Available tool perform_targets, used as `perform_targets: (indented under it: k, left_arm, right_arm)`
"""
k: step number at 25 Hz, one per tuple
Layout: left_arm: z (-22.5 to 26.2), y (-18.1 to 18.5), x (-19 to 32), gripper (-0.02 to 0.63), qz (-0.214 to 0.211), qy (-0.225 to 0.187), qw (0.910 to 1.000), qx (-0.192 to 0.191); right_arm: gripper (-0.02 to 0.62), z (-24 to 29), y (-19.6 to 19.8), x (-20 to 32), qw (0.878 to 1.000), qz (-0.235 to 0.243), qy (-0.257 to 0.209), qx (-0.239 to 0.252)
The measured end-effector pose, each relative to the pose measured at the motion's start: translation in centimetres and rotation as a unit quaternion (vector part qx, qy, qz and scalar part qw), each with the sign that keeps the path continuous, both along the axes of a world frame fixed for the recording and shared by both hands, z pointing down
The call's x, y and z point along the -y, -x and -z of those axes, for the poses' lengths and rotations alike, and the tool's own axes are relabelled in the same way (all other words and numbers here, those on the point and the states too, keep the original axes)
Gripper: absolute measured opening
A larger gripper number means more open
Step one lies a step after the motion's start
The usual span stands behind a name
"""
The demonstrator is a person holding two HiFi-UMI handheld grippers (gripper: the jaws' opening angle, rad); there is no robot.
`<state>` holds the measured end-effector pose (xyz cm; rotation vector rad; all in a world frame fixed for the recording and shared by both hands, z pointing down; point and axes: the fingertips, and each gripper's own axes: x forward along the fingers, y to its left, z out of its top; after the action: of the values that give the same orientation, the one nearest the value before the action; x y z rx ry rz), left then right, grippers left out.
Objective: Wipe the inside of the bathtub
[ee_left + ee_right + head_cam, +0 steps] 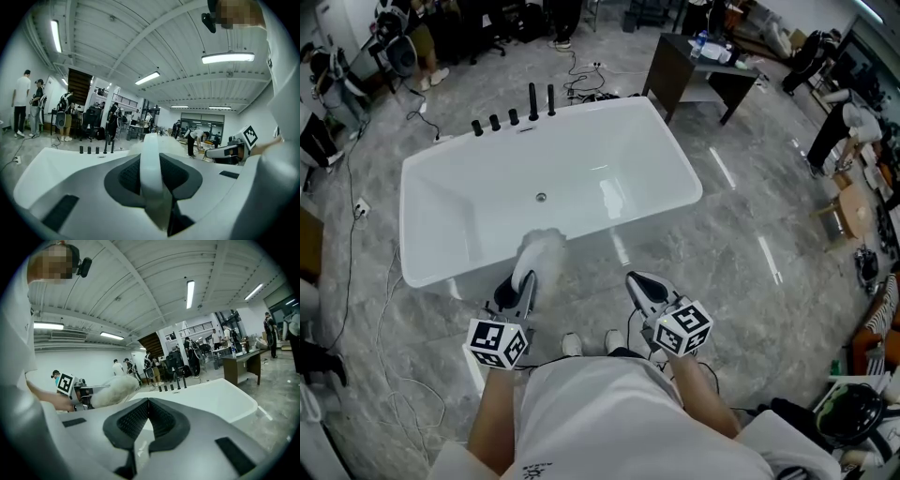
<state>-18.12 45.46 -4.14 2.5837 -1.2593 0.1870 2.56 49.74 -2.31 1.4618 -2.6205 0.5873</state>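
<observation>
- The bathtub (609, 141) lies straight ahead of both grippers, its long axis running across the person's front.
- The left gripper (523, 283) is clamped on the white handle of a fluffy duster (542, 246), whose head sits over the near rim, so this hand is nearer the inside.
- The right gripper (640, 287) has its jaws pressed together on nothing, short of the tub.
- The tub is glossy white and empty, with a drain (541, 197) at mid-floor and black taps (514, 114) on the far rim.

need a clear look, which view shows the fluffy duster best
Right gripper view: the duster shows side-on, fluffy head whole. Head view shows it from above. Left gripper view shows mostly its handle between the jaws.
</observation>
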Motion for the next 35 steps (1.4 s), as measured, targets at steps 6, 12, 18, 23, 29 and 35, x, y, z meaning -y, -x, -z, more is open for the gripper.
perform_targets:
  k: [6, 12, 18, 23, 29, 35]
  left_arm:
    - [-0.8, 2.2, 0.1, 0.098, 0.001, 0.0, 1.0, 0.002]
    - [-1.1, 4.2, 0.5, 0.1, -0.005, 0.013, 0.9999, -0.003]
    - [-1.9, 4.7, 0.7, 0.1, -0.014, 0.014, 0.9998, 0.001]
    - [-3.0, 3.3, 1.6, 0.1, -0.032, 0.017, 0.9993, -0.006]
    - [-4.1, -0.1, 2.9, 0.1, -0.065, 0.025, 0.9975, -0.003]
    - [-4.3, -5.3, 5.7, 0.1, -0.102, 0.021, 0.9945, 0.01]
  right_arm:
    - [0.02, -0.3, 1.7, 0.1, 1.0, -0.001, -0.001, 0.013]
    - [0.019, -0.2, 2.7, 0.7, 1.0, -0.01, 0.009, 0.017]
    - [0.02, -0.7, 2.8, 0.0, 0.999, -0.025, 0.024, 0.009]
    - [0.02, -0.6, 2.0, 0.3, 0.999, -0.039, 0.021, 0.005]
    - [0.02, -1.7, -0.6, 0.6, 0.997, -0.068, 0.025, 0.008]
    - [0.02, -2.8, -5.6, 1.8, 0.993, -0.11, 0.027, 0.023]
